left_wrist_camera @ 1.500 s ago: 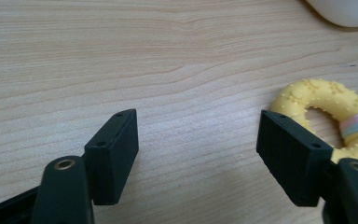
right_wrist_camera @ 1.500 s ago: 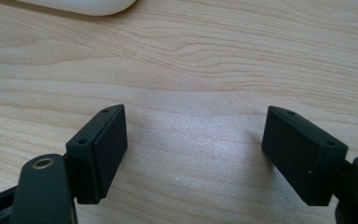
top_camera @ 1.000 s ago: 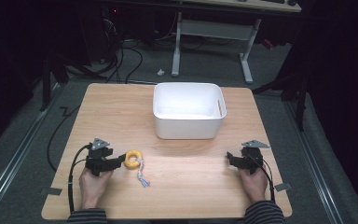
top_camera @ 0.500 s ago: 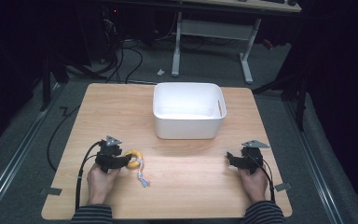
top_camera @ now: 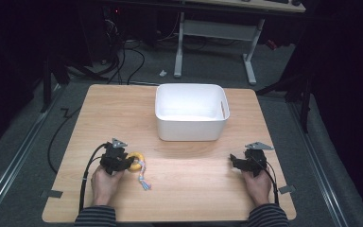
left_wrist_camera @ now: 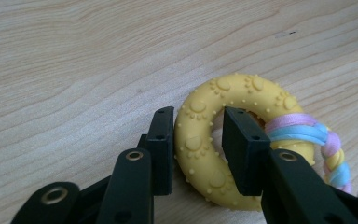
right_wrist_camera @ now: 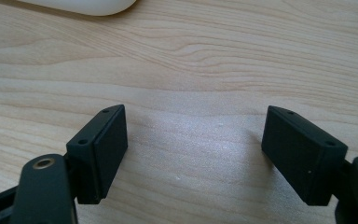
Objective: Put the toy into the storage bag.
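A knobbly yellow ring toy point(top_camera: 135, 158) point(left_wrist_camera: 200, 154) lies on the wooden table at the front left, with a braided pastel rope point(top_camera: 143, 177) point(left_wrist_camera: 303, 133) tied to it. My left gripper point(top_camera: 128, 163) point(left_wrist_camera: 198, 126) has just been closing; one jaw sits outside the ring's band and the other inside its hole, both pads pressed against it. At the front right, my right gripper point(top_camera: 233, 161) point(right_wrist_camera: 193, 149) rests low over bare wood, jaws wide apart with nothing between them.
A white plastic bin point(top_camera: 191, 130) point(right_wrist_camera: 84, 4) stands at the middle back of the table point(top_camera: 194, 189). Table legs and cables sit on the dark floor beyond the far edge. Bare wood lies between my two hands.
My left gripper slid right onto the yellow ring and its jaws closed on the ring's band. The right hand kept still.
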Tool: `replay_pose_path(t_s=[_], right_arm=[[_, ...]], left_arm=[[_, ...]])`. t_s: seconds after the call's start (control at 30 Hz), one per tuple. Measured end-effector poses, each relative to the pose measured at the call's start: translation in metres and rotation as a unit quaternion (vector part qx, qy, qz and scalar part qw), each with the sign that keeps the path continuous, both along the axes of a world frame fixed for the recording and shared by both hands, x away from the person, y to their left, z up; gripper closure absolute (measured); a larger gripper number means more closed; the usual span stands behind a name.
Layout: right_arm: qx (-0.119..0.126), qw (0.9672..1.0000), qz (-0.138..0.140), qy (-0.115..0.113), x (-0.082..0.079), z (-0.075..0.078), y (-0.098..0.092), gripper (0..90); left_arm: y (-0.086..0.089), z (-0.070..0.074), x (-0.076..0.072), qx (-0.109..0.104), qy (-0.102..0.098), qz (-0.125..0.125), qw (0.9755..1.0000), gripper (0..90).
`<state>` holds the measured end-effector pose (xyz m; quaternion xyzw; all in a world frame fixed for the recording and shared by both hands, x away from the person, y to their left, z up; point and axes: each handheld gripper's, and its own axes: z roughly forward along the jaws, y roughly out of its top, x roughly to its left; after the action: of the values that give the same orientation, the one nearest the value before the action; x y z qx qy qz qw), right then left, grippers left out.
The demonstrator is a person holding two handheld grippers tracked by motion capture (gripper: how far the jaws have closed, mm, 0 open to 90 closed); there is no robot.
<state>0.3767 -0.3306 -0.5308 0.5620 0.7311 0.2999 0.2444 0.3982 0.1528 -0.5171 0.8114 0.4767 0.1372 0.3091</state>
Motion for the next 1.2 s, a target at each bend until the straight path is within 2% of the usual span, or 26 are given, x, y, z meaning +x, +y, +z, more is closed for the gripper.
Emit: replay_pose_path(t_s=[0.27, 0.43, 0.6, 0.87, 0.9, 1.03, 1.2], right_arm=[[0.000, 1.0000, 0.000, 0.000, 0.000, 0.000, 0.000, 22.8], [0.000, 1.0000, 0.001, 0.000, 0.000, 0.000, 0.000, 22.8], [0.000, 1.0000, 0.001, 0.000, 0.000, 0.000, 0.000, 22.8], [0.001, 1.0000, 0.002, 0.000, 0.000, 0.000, 0.000, 22.8], [0.002, 1.0000, 0.002, 0.001, 0.000, 0.000, 0.000, 22.8], [0.000, 1.0000, 0.005, -0.001, 0.000, 0.000, 0.001, 22.9], [0.000, 1.0000, 0.005, -0.001, 0.000, 0.000, 0.001, 23.3]], left_arm=[[0.001, 0.002, -0.001, -0.001, 0.001, -0.001, 1.0000, 66.5], [0.005, 0.006, -0.001, -0.023, 0.005, 0.000, 0.9997, 69.2], [0.002, 0.009, -0.003, -0.008, -0.001, -0.005, 1.0000, 69.6], [-0.002, 0.023, -0.006, -0.010, -0.010, -0.018, 0.9997, 69.8], [-0.002, 0.025, -0.007, -0.018, -0.005, -0.018, 0.9997, 69.7], [-0.003, 0.031, -0.007, -0.014, 0.000, -0.021, 0.9997, 69.8], [-0.006, 0.048, -0.008, -0.024, -0.001, -0.026, 0.9994, 69.8]])
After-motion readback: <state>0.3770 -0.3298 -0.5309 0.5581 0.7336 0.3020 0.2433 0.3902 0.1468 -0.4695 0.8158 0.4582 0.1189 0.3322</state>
